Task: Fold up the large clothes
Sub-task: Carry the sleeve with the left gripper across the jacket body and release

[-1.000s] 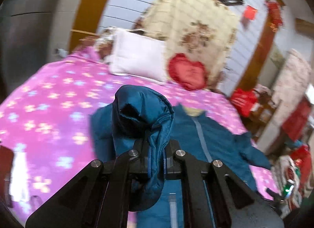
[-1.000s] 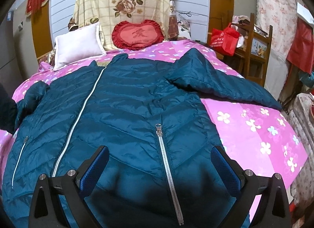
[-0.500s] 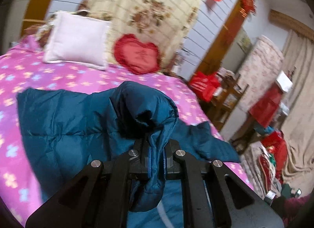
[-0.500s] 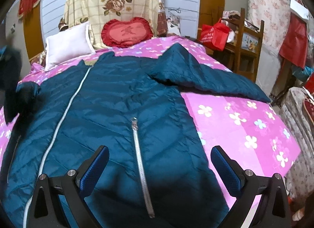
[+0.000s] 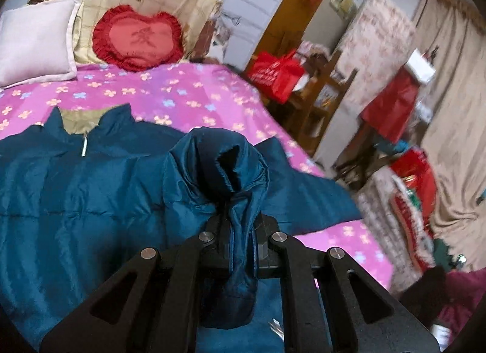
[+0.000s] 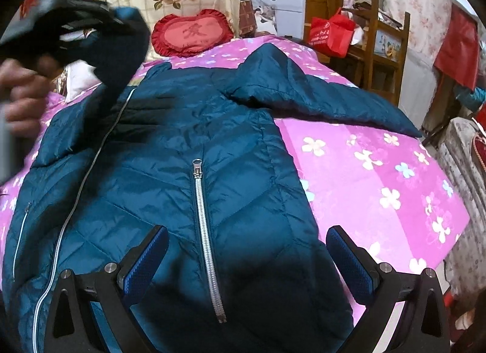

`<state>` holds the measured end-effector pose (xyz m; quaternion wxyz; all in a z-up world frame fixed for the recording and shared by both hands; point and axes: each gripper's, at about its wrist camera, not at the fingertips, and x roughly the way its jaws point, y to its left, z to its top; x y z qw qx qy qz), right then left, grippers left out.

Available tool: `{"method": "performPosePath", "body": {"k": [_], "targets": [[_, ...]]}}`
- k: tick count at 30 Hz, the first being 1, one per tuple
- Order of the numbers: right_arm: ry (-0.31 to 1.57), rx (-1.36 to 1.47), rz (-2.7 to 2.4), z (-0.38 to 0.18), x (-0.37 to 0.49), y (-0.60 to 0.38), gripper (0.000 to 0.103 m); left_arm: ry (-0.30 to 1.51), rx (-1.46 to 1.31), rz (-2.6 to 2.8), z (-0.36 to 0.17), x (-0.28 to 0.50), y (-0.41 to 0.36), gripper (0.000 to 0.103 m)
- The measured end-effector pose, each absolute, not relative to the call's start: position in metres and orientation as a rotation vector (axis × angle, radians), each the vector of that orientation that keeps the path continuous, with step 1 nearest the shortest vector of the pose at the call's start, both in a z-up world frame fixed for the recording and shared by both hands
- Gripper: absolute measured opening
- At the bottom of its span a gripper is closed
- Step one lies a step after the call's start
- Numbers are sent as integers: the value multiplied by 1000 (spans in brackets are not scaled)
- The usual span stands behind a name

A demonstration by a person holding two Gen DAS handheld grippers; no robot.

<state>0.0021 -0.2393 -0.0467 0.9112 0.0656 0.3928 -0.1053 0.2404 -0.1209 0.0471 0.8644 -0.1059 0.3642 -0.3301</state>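
The jacket (image 6: 188,176) lay spread on the bed (image 6: 379,170). The left tongs (image 5: 243,249) were clamped on its sleeve (image 5: 218,170), lifted above the jacket; the right tongs (image 6: 246,261) stood wide open, empty.

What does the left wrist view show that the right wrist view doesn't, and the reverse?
Only the left wrist view shows the left hand-held gripper close up, shut on a bunched sleeve cuff, and the jacket's collar with its tan lining.

Only the right wrist view shows the right hand-held gripper open above the jacket's hem, the pocket zipper, and the person's hand carrying the other gripper.

Both share the teal jacket on the pink floral bedspread, the red heart cushion and the red bag.
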Motion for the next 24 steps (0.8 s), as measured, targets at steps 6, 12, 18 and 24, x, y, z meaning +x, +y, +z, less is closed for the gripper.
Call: {"method": "performPosePath", "body": {"k": [6,12,18,24], "targets": [[816,146,-213,-47,-1,-246,103,861,-248,-649,-7,262,-143,11],[831,143,-218,-49,2,-246,103,931,-300,-759,-19,245,-164,64],[829,124,-236,-51,5,-242,103,873,-248,-721,11,216,-107,65],[745,106,-197,-34,21,-226,103,797,-114,-300,16,209,32,65]]}}
